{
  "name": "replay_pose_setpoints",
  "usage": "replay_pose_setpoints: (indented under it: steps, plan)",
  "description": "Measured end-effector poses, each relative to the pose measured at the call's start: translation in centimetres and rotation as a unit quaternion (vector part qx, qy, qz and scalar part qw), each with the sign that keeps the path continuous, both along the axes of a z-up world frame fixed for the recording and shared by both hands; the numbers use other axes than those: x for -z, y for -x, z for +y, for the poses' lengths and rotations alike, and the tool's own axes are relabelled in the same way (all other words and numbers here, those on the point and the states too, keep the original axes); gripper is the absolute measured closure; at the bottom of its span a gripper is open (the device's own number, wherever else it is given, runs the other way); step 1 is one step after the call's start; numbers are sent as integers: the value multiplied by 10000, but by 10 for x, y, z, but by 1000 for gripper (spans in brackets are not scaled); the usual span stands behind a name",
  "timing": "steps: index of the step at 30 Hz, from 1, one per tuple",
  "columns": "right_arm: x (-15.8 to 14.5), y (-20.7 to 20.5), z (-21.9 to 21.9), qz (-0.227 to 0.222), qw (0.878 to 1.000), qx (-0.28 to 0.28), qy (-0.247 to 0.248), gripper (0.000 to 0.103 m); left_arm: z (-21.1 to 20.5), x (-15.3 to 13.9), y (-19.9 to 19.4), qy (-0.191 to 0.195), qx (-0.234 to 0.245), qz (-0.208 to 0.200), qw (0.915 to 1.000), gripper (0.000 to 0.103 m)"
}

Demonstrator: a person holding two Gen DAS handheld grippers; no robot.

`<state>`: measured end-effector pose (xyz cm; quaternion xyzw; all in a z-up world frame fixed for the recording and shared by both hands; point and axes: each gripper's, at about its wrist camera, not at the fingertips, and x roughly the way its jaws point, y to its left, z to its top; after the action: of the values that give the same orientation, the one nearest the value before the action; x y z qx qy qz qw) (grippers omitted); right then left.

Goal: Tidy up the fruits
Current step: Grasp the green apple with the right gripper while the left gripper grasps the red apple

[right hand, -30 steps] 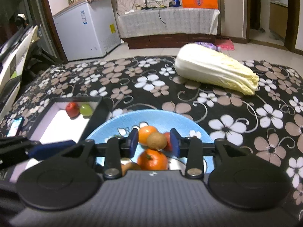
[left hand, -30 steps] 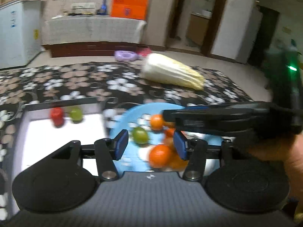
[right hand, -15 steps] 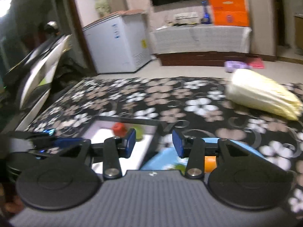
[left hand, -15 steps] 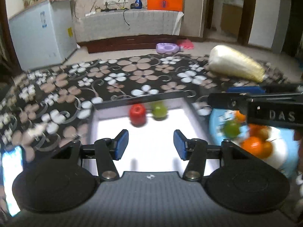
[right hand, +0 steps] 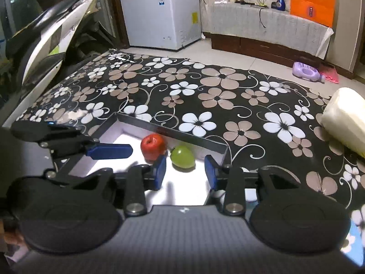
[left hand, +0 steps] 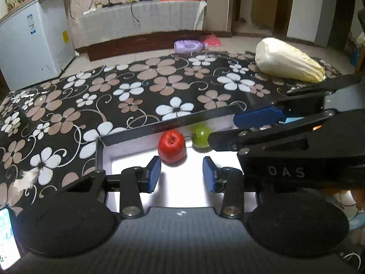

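A black-rimmed white tray [left hand: 173, 123] [right hand: 173, 132] lies on the flowered table. A red apple [left hand: 172, 146] [right hand: 153, 146] and a green fruit [left hand: 202, 135] [right hand: 183, 156] rest against its far wall. My left gripper [left hand: 181, 174] is open and empty over the tray, just short of the apple. My right gripper [right hand: 184, 173] is open and empty over the tray's right part, close to the green fruit. Each gripper shows from the side in the other's view. The blue plate shows only as a sliver [right hand: 355, 235].
A large napa cabbage [left hand: 287, 61] [right hand: 346, 118] lies on the table's far right. A phone [left hand: 6, 237] lies at the near left edge. A white freezer [right hand: 159, 11], a scooter [right hand: 50, 38] and a purple bottle [left hand: 189, 45] stand beyond the table.
Both grippers swung left from over the blue fruit plate to over the white tray. The right gripper, earlier around a brown fruit on the plate, is now empty over the tray.
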<state>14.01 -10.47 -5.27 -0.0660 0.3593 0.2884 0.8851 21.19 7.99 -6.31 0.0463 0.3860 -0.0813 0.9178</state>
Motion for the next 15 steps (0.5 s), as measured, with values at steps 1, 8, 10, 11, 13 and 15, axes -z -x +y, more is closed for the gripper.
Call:
replay_pose_setpoints:
  steps: [1, 8, 10, 11, 13, 15]
  plan:
    - [0, -1, 2, 17, 10000, -42, 31, 63, 0, 1, -1, -23, 34, 62, 10000, 58]
    - [8, -18, 17, 292, 9991, -158, 272, 64, -1, 7, -21, -529, 144, 147, 9984, 58]
    - [9, -24, 19, 302, 9989, -129, 321, 64, -1, 7, -25, -624, 237, 128, 9977, 58]
    - [9, -27, 19, 404, 9987, -135, 288, 65, -1, 7, -27, -622, 310, 122, 9975, 58]
    - [9, -30, 20, 468, 9983, -187, 306, 66, -2, 8, -29, -659, 476, 87, 9966, 60]
    - [9, -31, 19, 521, 9978, -243, 322, 67, -5, 8, -30, -702, 690, 53, 9951, 67]
